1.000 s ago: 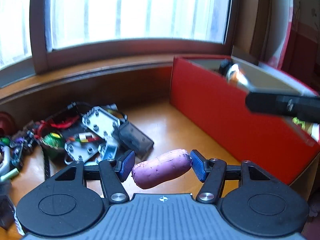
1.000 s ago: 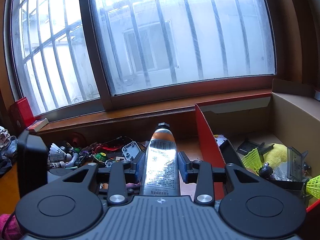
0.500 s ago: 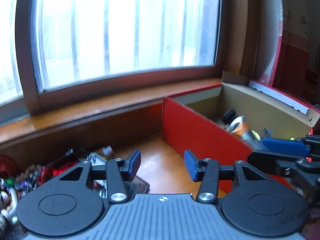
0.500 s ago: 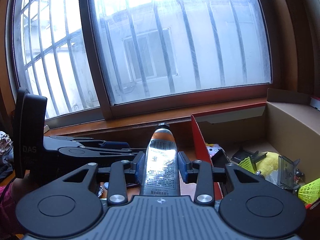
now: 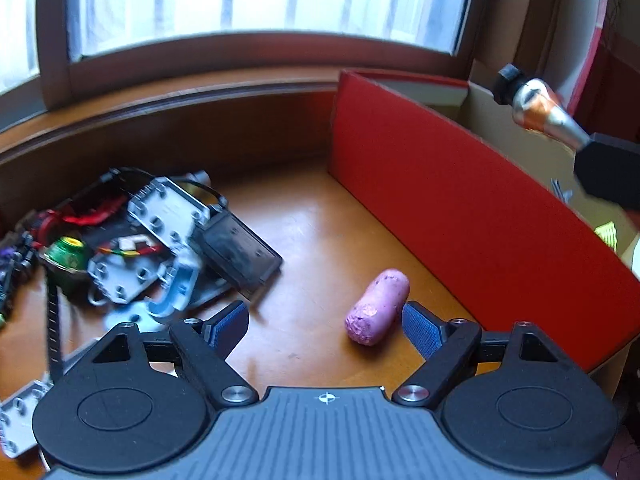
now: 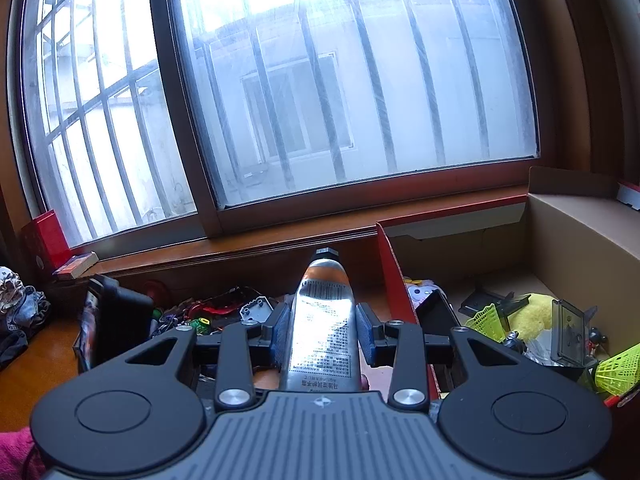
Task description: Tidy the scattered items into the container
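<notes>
A purple sweet potato [image 5: 378, 306] lies on the wooden table, just inside the right pad of my left gripper [image 5: 324, 320], which stands wide open and holds nothing. The red cardboard box [image 5: 460, 216] rises right of it. My right gripper [image 6: 322, 334] is shut on a silver and orange tube [image 6: 324, 300] with a black cap. It holds the tube in the air left of the box's red wall [image 6: 394, 276]. In the left wrist view that tube [image 5: 536, 110] shows at the upper right, above the box.
A heap of grey metal brackets, a dark case, wires and a green cap [image 5: 160, 236] lies on the left of the table. The box holds a yellow plush [image 6: 532, 316], yellow-green shuttlecocks [image 6: 616, 368] and a dark clear case [image 6: 568, 332]. A window sill runs behind.
A second ago the sweet potato sat between my left fingers; now it lies on the table and the jaws are wider. The right gripper keeps the tube and has risen slightly.
</notes>
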Tool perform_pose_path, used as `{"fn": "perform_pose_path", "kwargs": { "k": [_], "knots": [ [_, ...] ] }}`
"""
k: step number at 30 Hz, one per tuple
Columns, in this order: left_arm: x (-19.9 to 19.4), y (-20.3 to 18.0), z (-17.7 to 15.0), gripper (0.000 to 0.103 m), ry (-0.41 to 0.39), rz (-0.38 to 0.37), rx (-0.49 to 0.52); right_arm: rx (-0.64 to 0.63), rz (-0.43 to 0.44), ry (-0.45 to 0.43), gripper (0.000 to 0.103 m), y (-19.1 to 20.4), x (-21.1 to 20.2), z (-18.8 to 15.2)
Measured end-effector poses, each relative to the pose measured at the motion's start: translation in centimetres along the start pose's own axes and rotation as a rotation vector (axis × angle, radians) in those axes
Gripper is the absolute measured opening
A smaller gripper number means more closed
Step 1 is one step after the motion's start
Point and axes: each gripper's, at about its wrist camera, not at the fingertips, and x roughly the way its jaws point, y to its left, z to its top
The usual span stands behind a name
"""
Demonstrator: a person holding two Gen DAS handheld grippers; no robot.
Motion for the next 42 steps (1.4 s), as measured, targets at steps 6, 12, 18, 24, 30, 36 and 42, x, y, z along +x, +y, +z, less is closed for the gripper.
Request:
{"fn": "perform_pose_path", "kwargs": {
  "k": [6, 12, 18, 24, 30, 36, 42],
  "knots": [
    [1.6, -2.0, -0.8, 0.081, -0.004, -0.027, 0.081, 0.009, -0.028, -0.008, 0.038, -0.4, -0.7, -0.1],
    [3.2, -3.3, -1.3, 0.067, -0.017, -0.002, 0.171, 0.01, -0.034, 0.015, 0.038, -0.5, -0.7, -0.6],
    [3.3, -3.1, -0.9, 0.031, -0.027, -0.011, 0.209, -0.049, -0.064, 0.115, 0.038, 0.7, 0.8, -2.6],
    [2.0, -1.3, -1.5, 0.029, -0.012, 0.018, 0.259, -0.111, -0.098, 0.218, 0.038, 1.9, 2.5, -4.8],
    [0.4, 2.4, -1.8, 0.029, 0.034, 0.001, 0.17, -0.115, -0.17, 0.309, 0.037, 2.4, 5.0, -6.9],
    [0.3, 3.1, -1.9, 0.031, 0.03, -0.008, 0.18, -0.146, -0.291, 0.301, 0.042, 3.2, 8.3, -8.8],
    [0.2, 3.5, -1.7, 0.032, 0.03, -0.032, 0.21, -0.218, -0.404, 0.269, 0.046, 4.1, 10.3, -9.4]
  ]
}}
